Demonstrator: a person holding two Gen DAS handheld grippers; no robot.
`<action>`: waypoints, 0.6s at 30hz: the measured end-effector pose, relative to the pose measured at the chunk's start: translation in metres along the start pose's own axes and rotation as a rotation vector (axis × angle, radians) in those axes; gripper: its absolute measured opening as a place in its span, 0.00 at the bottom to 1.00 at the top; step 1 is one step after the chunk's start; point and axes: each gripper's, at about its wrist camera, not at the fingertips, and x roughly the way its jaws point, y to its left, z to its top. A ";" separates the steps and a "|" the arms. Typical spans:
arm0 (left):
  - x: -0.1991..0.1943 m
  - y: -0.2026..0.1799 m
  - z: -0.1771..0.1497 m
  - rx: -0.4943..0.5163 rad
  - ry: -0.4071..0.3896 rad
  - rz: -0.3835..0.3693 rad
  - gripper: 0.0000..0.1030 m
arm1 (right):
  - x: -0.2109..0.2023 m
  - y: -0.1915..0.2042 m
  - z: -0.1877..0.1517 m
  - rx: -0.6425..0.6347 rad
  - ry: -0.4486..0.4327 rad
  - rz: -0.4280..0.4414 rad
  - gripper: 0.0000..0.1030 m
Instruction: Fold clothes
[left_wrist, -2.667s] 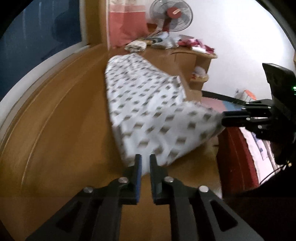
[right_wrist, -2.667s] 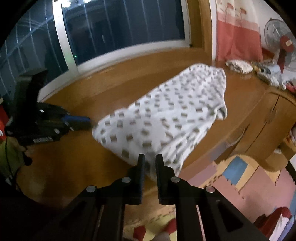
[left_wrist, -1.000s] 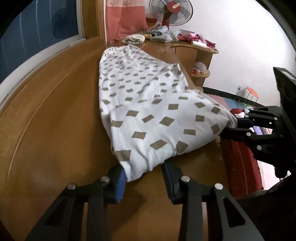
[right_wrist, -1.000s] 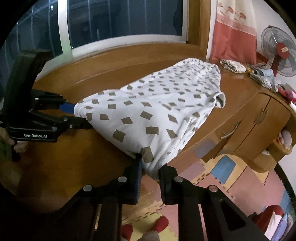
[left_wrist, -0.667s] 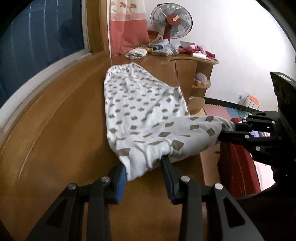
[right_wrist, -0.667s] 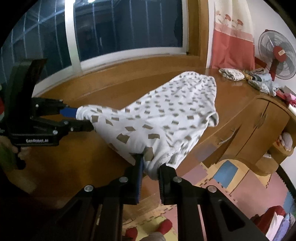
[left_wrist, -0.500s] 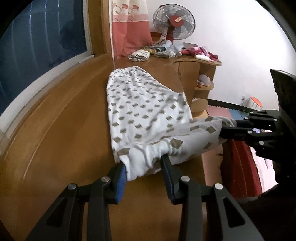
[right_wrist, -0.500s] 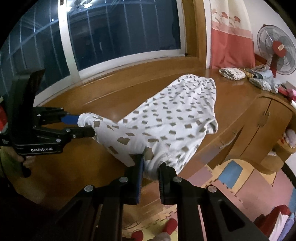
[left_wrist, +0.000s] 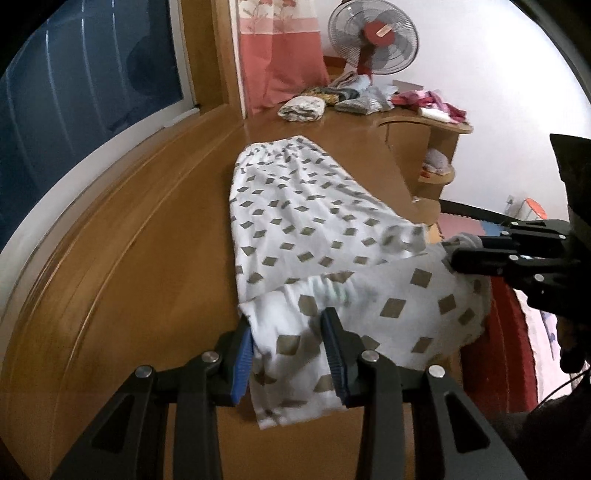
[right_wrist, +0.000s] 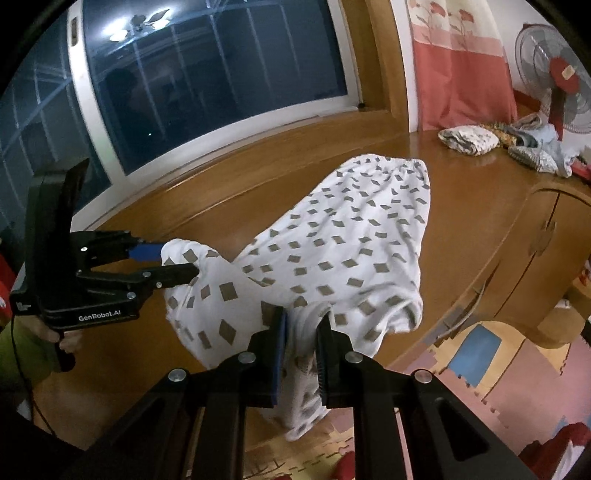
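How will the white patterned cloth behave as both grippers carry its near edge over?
Probably floppy: the cloth sags between the left gripper and right gripper. Likely light, since pinched corners lift it. The far end may drag along the wooden top.

A glossy wooden worktop runs along below a dark window. On it lies the far, elastic-waisted end of white trousers with brown diamonds; their near end is lifted. At the far corner sit a folded pale cloth and a heap of mixed clothes.
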 end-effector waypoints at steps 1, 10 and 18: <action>0.007 0.001 0.003 -0.005 0.006 0.010 0.32 | 0.006 -0.005 0.003 0.007 0.006 0.002 0.15; 0.061 0.011 0.015 -0.055 0.082 0.047 0.34 | 0.055 -0.044 0.012 0.055 0.080 -0.008 0.14; 0.053 0.029 0.017 -0.138 0.088 0.068 0.41 | 0.064 -0.056 0.013 0.051 0.111 -0.016 0.15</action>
